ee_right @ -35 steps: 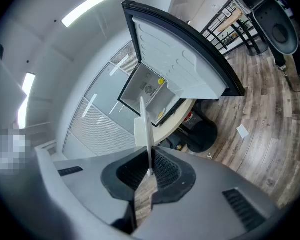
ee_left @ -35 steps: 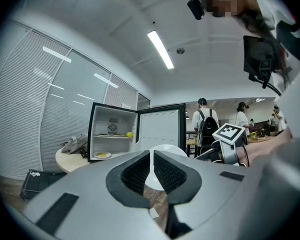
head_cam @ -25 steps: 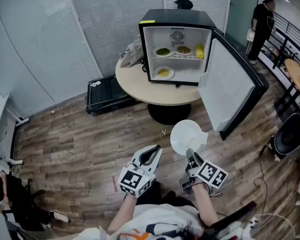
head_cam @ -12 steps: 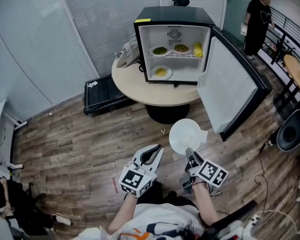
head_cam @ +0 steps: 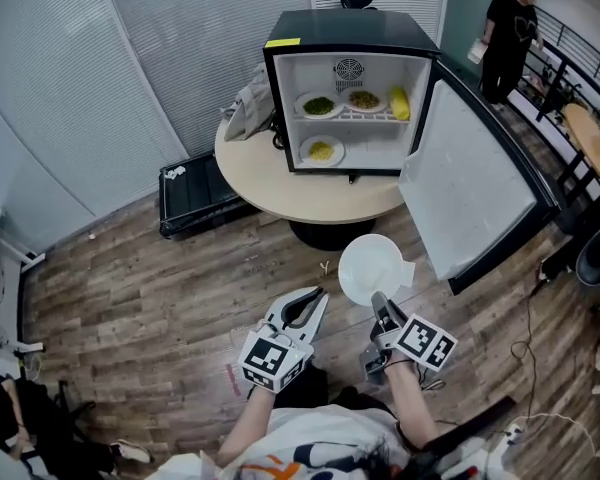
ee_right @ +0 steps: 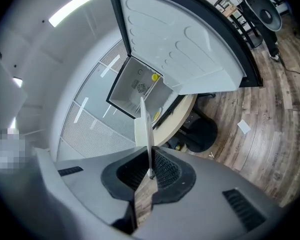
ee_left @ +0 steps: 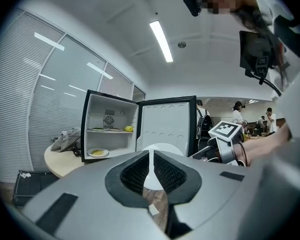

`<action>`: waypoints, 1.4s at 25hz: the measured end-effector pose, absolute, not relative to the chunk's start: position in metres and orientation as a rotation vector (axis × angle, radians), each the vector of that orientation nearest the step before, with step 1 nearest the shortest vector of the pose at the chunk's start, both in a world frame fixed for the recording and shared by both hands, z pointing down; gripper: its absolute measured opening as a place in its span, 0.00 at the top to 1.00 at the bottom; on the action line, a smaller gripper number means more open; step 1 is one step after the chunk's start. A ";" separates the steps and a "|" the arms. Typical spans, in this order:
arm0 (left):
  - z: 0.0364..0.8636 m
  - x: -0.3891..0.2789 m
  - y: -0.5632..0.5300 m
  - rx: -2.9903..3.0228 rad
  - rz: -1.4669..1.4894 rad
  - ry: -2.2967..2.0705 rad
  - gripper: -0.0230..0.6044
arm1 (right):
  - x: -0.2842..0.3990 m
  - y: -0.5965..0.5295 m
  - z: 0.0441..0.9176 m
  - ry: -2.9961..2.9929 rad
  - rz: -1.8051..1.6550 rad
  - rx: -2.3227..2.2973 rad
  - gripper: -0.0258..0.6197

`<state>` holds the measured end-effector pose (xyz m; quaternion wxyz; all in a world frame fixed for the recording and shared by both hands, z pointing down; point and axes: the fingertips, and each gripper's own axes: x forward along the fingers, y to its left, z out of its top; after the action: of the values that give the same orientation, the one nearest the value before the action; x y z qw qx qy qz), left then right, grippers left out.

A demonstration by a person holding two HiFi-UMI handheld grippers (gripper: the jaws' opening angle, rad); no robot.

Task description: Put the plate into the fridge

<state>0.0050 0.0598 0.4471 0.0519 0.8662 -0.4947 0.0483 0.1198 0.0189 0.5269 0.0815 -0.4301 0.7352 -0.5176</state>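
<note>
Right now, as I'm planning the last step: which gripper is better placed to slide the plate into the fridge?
Right. The right gripper is shut on the white plate at its rim, facing the open fridge; the left gripper is shut and empty.

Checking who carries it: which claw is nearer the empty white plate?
Right. The right claw is shut on the near rim of the plate; the left claw is off to its left, not touching it.

White plate [head_cam: 368, 268] in the right claw [head_cam: 377, 302]; black fridge [head_cam: 350, 30] beyond it, white inside; beige surface [head_cam: 270, 183]; brown wood-grain floor [head_cam: 160, 268].
</note>
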 end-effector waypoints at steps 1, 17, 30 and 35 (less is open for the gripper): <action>0.447 0.000 0.054 2.636 0.148 -1.498 0.92 | 0.115 0.014 0.528 2.191 -1.551 -1.291 0.92; 0.448 -0.072 -0.031 2.738 0.146 -1.312 0.92 | 0.045 -0.050 0.538 2.062 -1.542 -1.413 0.92; 0.454 -0.098 -0.053 2.779 0.129 -1.206 0.92 | 0.022 -0.066 0.536 2.004 -1.509 -1.492 0.92; 0.457 -0.101 -0.057 2.772 0.123 -1.189 0.92 | 0.019 -0.071 0.536 2.003 -1.508 -1.507 0.92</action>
<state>-0.1006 -0.0574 0.4571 0.0616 0.9165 -0.3931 0.0406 0.0192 -0.0711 0.5362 0.1077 -0.5121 0.6808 -0.5126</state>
